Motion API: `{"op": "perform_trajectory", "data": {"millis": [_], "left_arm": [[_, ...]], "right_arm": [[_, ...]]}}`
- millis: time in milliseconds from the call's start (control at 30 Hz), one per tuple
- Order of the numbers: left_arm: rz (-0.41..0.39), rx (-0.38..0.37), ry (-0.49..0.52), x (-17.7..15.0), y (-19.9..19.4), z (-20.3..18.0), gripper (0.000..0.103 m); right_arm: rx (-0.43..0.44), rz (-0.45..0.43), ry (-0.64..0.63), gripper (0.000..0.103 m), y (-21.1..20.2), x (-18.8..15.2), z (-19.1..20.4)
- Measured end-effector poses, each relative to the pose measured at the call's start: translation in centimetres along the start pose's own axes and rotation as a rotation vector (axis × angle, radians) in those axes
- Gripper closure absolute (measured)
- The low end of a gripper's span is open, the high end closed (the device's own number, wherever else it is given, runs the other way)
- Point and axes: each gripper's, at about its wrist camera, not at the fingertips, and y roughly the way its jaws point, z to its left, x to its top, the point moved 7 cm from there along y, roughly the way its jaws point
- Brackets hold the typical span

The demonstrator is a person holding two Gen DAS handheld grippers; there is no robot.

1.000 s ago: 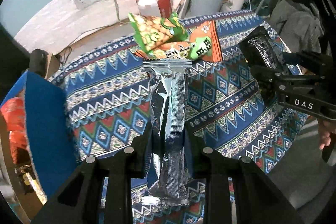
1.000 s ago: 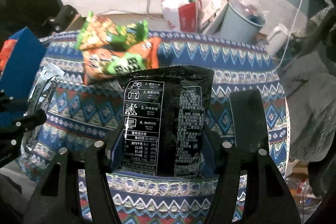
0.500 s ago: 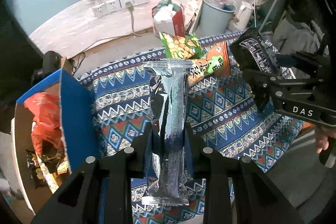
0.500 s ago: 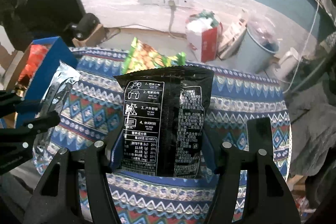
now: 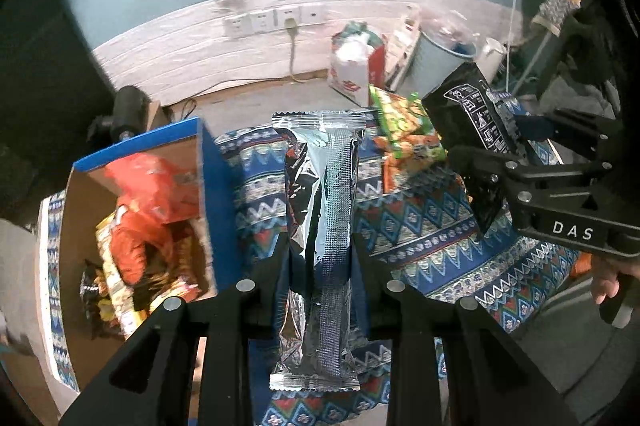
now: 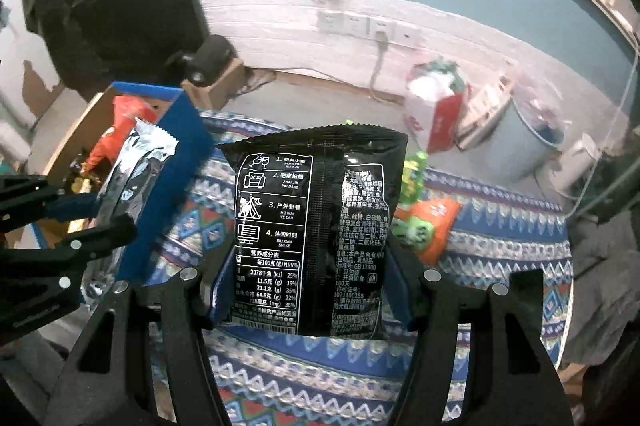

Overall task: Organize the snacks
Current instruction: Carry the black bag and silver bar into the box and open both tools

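My left gripper (image 5: 320, 266) is shut on a long silver foil packet (image 5: 320, 194), held upright in the air above the patterned cloth. The right gripper (image 6: 308, 286) is shut on a black snack bag (image 6: 316, 226) with white print; the same black bag (image 5: 468, 114) shows at the right of the left wrist view. The blue-walled cardboard box (image 5: 208, 186), with orange and yellow packets inside, lies to the left of the silver packet. A green packet (image 5: 400, 118) and an orange packet (image 6: 428, 226) rest on the cloth at its far side.
A blue patterned cloth (image 5: 432, 226) covers the table. Beyond it on the floor are a red-and-white bag (image 5: 356, 66), a grey bin (image 5: 440, 58) and a white kettle (image 6: 576, 162). A person's fingers (image 5: 604, 282) hold the right gripper's handle.
Both grippers have risen and swung left with their packets. The blue box has come into view at the left, and the green and orange packets have slid to the right in both views.
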Motion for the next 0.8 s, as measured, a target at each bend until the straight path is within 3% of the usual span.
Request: {"op": "perform_trajectory", "data": {"millis": [800], "left_arm": [[-0.018,0.099,-0.219,-4.0,-2.2,12.9,0.076]], "right_arm": [[0.131,0.004,-0.165,0.040,3.1,4.9,13.5]]}}
